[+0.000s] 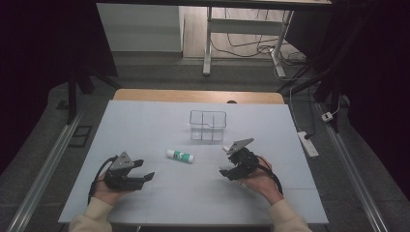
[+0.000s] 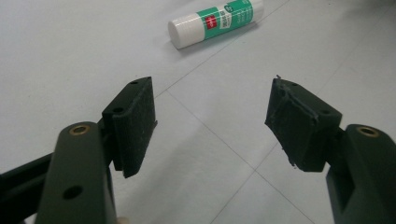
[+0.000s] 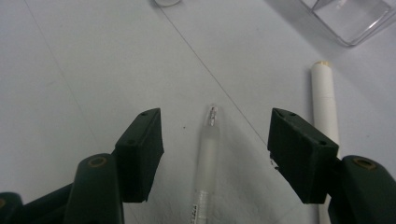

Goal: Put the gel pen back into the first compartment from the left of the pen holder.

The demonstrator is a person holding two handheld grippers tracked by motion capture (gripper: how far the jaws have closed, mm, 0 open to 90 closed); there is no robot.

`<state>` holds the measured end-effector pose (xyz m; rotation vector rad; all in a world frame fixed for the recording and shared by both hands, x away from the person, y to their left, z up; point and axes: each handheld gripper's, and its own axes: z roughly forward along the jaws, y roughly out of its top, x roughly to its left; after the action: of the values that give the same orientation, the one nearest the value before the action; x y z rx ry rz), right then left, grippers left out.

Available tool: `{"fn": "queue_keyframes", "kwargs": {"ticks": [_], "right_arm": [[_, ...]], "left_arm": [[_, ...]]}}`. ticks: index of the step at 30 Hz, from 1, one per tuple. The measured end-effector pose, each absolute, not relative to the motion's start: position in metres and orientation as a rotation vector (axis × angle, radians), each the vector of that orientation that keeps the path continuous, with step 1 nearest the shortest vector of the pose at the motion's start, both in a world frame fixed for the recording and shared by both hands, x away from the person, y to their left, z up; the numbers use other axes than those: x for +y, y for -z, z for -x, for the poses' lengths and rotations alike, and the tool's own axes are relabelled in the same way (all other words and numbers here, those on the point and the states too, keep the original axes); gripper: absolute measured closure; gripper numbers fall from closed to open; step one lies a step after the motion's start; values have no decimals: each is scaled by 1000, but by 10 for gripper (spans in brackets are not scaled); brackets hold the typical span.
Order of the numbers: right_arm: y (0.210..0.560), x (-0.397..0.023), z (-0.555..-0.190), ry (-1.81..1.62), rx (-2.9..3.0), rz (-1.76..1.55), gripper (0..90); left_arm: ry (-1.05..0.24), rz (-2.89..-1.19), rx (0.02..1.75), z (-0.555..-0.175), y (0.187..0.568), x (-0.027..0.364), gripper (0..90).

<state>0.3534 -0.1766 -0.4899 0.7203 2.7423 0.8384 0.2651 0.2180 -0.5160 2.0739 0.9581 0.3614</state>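
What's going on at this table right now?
A person sits at a white table with a gripper in each hand. The right gripper is lined up over a clear pen lying flat, jaws open on either side of it and not touching. A white stick lies just beside the pen. The left gripper is open and empty, facing a glue stick. A clear plastic box stands farther back.

Clear pen on the table between the spread fingers (untouched), white stick alongside
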Motion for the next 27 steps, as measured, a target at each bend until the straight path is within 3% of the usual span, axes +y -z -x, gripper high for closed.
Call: {"fn": "queue_keyframes", "kwargs": {"ticks": [27], "right_arm": [[505, -166, -353, -660, 2807, -776, 588]], "left_arm": [[-371, -2075, 957, -265, 515, 217, 330]]}}
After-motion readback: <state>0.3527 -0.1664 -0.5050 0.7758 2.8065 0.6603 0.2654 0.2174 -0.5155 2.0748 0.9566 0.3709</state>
